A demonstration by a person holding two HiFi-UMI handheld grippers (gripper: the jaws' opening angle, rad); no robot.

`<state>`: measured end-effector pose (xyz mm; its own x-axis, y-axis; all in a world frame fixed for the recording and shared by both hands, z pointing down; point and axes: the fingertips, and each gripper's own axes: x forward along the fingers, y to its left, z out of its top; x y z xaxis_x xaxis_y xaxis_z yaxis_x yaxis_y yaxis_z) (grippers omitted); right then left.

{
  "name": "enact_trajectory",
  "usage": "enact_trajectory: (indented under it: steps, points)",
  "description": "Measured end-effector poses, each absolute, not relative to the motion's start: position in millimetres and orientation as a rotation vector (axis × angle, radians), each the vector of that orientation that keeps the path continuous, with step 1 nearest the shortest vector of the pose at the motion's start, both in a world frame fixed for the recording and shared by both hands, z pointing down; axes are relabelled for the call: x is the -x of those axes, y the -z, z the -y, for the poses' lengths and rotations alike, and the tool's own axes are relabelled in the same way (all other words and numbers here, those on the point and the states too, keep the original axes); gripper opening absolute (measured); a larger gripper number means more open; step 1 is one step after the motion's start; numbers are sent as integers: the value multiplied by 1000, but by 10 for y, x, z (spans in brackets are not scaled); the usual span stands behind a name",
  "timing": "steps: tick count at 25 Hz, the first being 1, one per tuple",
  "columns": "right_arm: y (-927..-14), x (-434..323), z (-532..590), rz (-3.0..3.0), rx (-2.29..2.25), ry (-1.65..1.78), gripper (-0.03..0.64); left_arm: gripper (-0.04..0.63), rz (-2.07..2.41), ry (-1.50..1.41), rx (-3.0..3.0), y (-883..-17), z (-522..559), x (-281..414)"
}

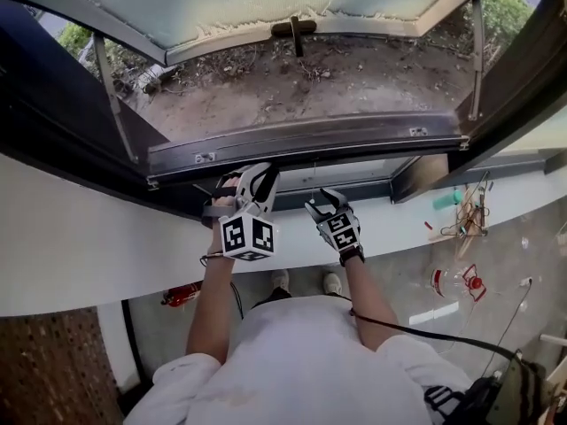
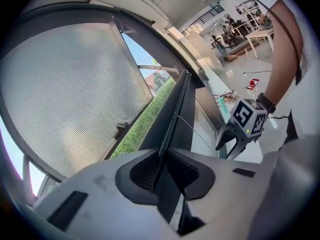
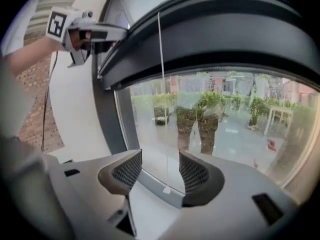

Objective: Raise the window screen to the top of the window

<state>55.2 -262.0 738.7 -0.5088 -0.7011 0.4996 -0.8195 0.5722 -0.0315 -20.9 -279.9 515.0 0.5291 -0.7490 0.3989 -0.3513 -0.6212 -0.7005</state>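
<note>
The person's arms (image 1: 211, 312) reach over the white sill (image 1: 89, 237). On the left gripper (image 1: 260, 172) the fingers (image 2: 142, 173) are clenched on the thin edge of the screen's dark bar (image 1: 301, 142), which lies across near the sill, with the open sash (image 1: 266, 3) tilting outward beyond. On the right gripper (image 1: 324, 198) the fingers (image 3: 125, 171) stand released, a cord (image 3: 161, 84) hanging between them.
</note>
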Motion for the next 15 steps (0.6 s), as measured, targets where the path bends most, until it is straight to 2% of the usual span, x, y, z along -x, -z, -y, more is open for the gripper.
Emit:
enact_trajectory:
  steps: [8,15]
  points:
    - [-8241,-532,2874,2268,-1358,-694,213,54,-909,931,2211,-5154,2792,196]
    - [-8522,-355,2959,2203,-1241,-654,212,52,-959,908,2216,-5138,2798,200]
